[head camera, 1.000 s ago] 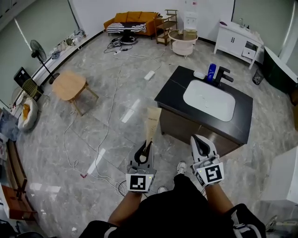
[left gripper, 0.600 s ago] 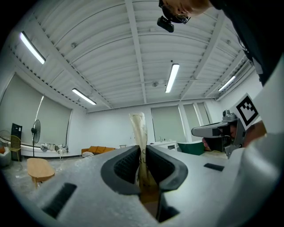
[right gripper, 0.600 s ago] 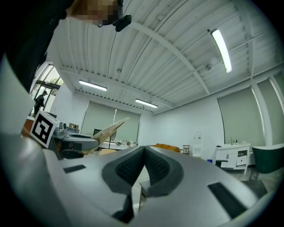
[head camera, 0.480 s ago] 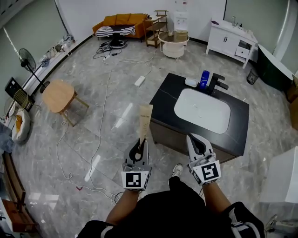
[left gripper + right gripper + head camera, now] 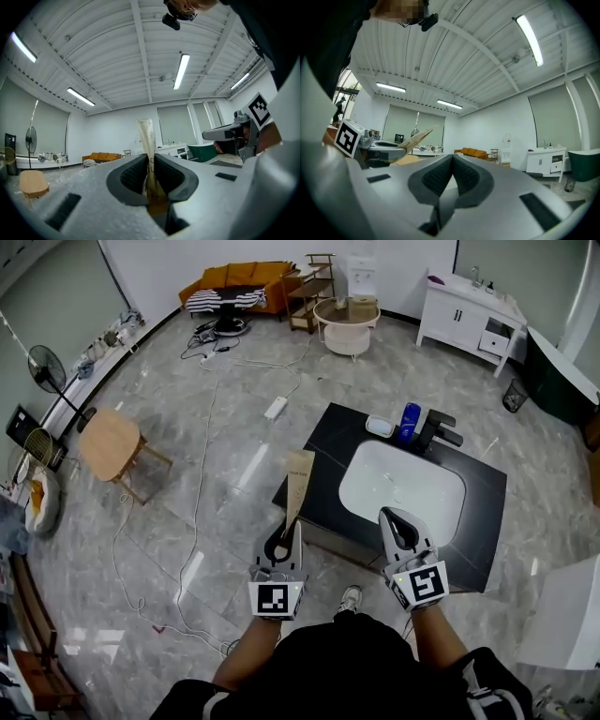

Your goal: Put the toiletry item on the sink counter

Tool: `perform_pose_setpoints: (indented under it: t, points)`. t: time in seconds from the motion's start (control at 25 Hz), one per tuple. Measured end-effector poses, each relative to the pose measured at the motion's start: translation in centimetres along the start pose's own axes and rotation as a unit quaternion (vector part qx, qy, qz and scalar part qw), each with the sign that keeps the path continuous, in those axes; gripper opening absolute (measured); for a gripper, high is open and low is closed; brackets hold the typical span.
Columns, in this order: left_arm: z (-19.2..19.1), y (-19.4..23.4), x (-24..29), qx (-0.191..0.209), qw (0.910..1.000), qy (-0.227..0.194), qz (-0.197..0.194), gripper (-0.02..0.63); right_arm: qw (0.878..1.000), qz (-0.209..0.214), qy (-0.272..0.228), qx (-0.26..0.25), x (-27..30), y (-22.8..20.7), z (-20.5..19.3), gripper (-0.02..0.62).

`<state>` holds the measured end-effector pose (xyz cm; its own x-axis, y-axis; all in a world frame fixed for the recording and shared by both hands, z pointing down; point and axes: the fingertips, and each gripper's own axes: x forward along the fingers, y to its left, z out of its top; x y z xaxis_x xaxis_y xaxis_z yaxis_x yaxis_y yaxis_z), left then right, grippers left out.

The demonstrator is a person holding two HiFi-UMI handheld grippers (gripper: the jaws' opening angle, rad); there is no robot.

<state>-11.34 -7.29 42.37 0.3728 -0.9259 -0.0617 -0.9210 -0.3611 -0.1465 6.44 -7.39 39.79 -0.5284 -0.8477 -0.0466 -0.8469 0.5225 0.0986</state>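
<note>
My left gripper [image 5: 284, 542] is shut on the lower end of a tan toiletry tube [image 5: 297, 482], which stands up and reaches over the near left edge of the black sink counter [image 5: 323, 454]. In the left gripper view the tube [image 5: 146, 140] rises from between the closed pads of the left gripper [image 5: 151, 174]. My right gripper [image 5: 400, 529] is shut with nothing in it, held over the counter's near edge beside the white basin [image 5: 403, 488]. The right gripper view shows the right gripper [image 5: 451, 177] with its pads together and the tube [image 5: 415, 139] off to the left.
A blue bottle [image 5: 409, 421], a white soap dish [image 5: 379, 426] and a black faucet [image 5: 438, 429] stand at the counter's far side. A round wooden table [image 5: 108, 443] is at left. Cables [image 5: 202, 491] trail across the floor. A white cabinet [image 5: 470, 317] stands far right.
The sink counter has come closer beneath both grippers as the person stepped toward it. The tube now overlaps the counter's left edge. Both grippers keep their hold and spacing.
</note>
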Motion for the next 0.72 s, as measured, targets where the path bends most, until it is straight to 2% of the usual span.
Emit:
perform_pose_setpoints:
  t: [0.32, 0.72]
  points:
    - [-1.2, -0.4, 6.2, -0.005, 0.9993, 0.036, 0.003, 0.057, 1.0, 0.012, -0.002, 0.014, 3.7, -4.6, -1.0, 0.006]
    - [-4.7, 1.1, 11.1, -0.006, 0.9977, 0.065, -0.018, 0.057, 1.0, 0.011, 0.022, 0.01, 7.1, -6.4, -2.8, 0.006]
